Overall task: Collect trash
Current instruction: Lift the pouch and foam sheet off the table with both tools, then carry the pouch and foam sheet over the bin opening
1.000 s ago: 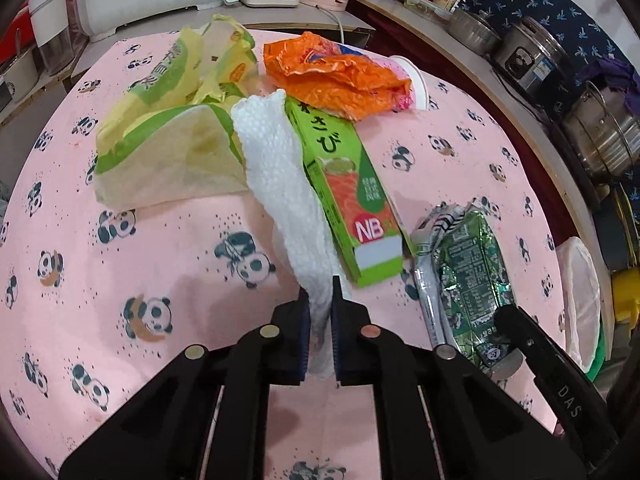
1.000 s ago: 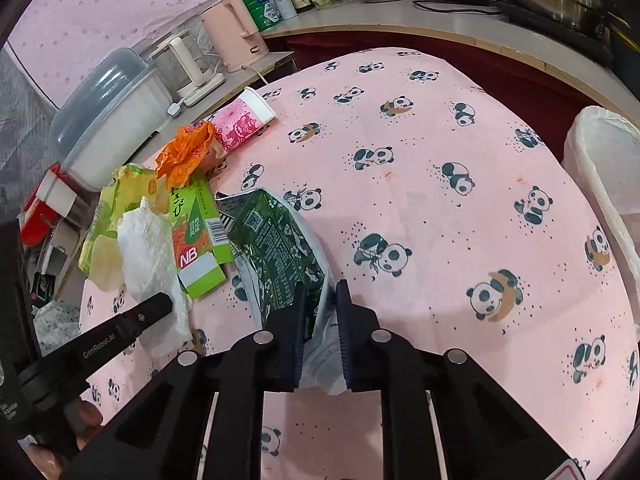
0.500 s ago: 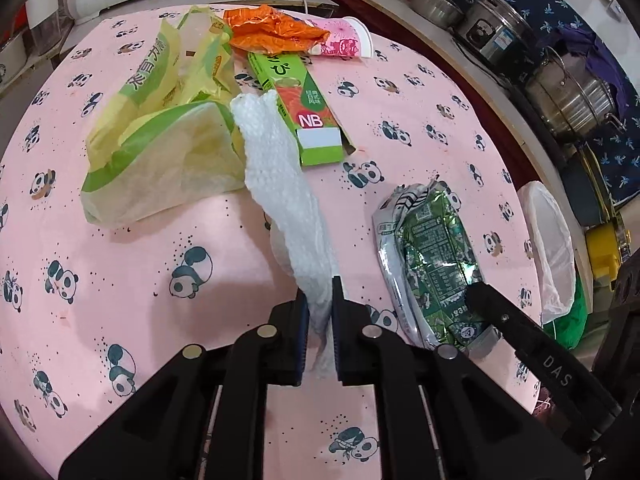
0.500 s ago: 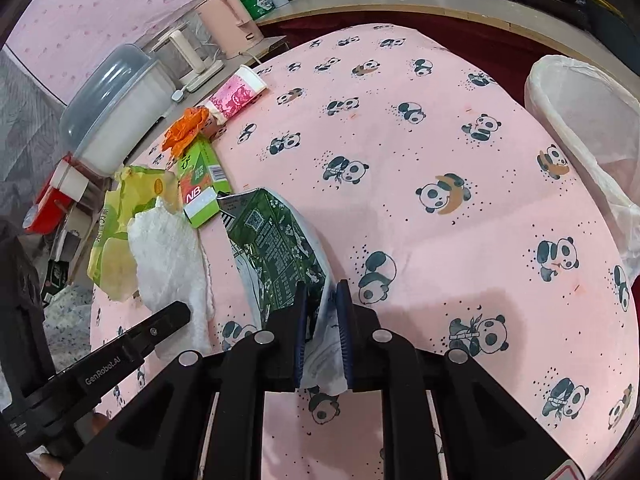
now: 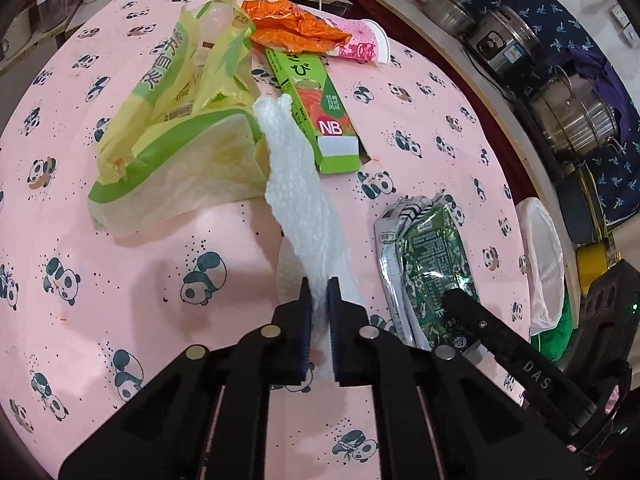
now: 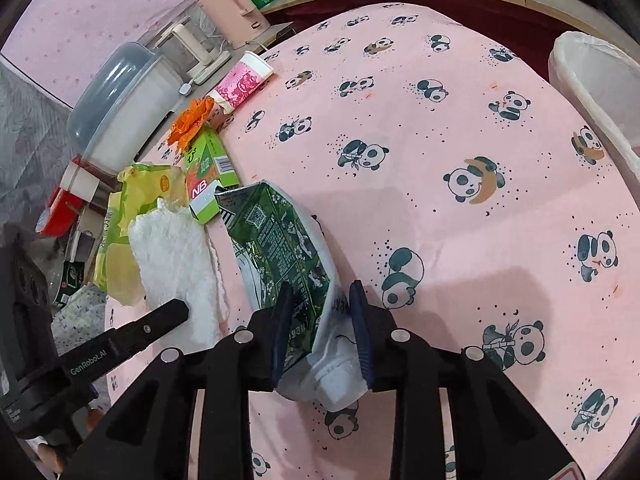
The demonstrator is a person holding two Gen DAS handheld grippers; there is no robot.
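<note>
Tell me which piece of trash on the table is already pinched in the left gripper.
The white crumpled paper towel: the left gripper is shut on its near end. The green foil snack bag sits between the right gripper's parted fingers.

On the surface (image 5: 132, 272), seen from the left wrist, a plastic bag (image 5: 176, 148) lies left of a paper towel (image 5: 304, 200), a carton (image 5: 316, 108) just right of it. Behind the carton lie a wrapper (image 5: 296, 32) and a tipped cup (image 5: 364, 44). A foil packet (image 5: 428, 264) lies nearer, right; a bin (image 5: 540, 264) stands beyond the surface's edge.

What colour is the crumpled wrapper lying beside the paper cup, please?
Orange wrapper, clearest in the left wrist view.
</note>
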